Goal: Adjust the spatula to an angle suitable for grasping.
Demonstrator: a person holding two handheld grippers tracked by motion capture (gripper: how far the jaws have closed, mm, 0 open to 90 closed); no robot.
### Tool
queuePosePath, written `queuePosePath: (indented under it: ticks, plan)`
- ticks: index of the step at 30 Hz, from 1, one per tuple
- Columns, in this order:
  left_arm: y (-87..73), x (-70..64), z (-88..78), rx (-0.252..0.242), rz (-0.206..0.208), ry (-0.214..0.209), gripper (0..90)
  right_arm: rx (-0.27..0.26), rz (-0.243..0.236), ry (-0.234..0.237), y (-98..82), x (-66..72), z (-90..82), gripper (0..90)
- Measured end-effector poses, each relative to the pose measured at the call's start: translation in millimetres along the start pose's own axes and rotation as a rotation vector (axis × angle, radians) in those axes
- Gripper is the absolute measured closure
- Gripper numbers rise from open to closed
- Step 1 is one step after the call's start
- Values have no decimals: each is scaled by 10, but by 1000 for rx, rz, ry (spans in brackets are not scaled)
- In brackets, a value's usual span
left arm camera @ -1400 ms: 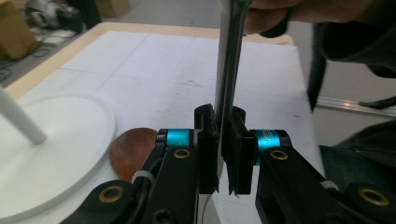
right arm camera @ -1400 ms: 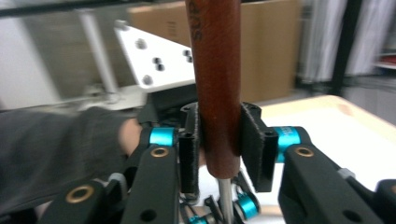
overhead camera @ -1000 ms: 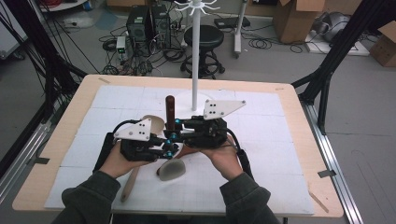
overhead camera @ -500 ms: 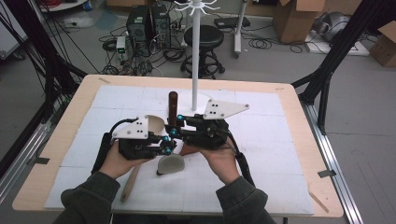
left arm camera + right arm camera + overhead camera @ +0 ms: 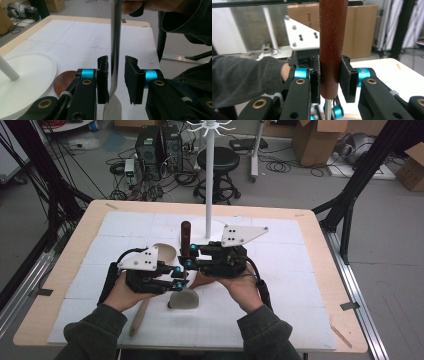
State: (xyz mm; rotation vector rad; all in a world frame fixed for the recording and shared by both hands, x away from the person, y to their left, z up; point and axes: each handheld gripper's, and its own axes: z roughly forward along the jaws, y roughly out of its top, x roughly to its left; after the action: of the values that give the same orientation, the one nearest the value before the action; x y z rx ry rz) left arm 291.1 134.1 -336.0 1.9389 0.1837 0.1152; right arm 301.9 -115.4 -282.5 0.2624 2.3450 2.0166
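- Half done, by my judgement: the white stand [image 5: 208,180] carries nothing on its hooks, so if the lifted spatula [image 5: 186,236] is meant for them, the hanging is left.
- The spatula is upright, just in front of the stand's base and off the tabletop [image 5: 310,285].
- The right claw [image 5: 330,65] is clamped on its brown wooden handle.
- The left claw [image 5: 116,62] has just been opening. Its pads now stand apart, with the metal shaft [image 5: 115,37] between them, unpressed.
- To either side of the stand the tabletop is bare and its edges are well apart from the hands.
- A wooden spoon [image 5: 162,254] lies near the stand, on its left.
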Motion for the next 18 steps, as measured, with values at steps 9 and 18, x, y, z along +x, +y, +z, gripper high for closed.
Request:
queuePosePath:
  ticks: [9, 18]
  plan:
    - [-110, -31, -138, 8, -17, 92, 551, 0, 38, -90, 17, -64, -59, 736]
    - [-250, -56, -286, 5, -56, 172, 441, 11, 48, -145, 76, -199, -90, 736]
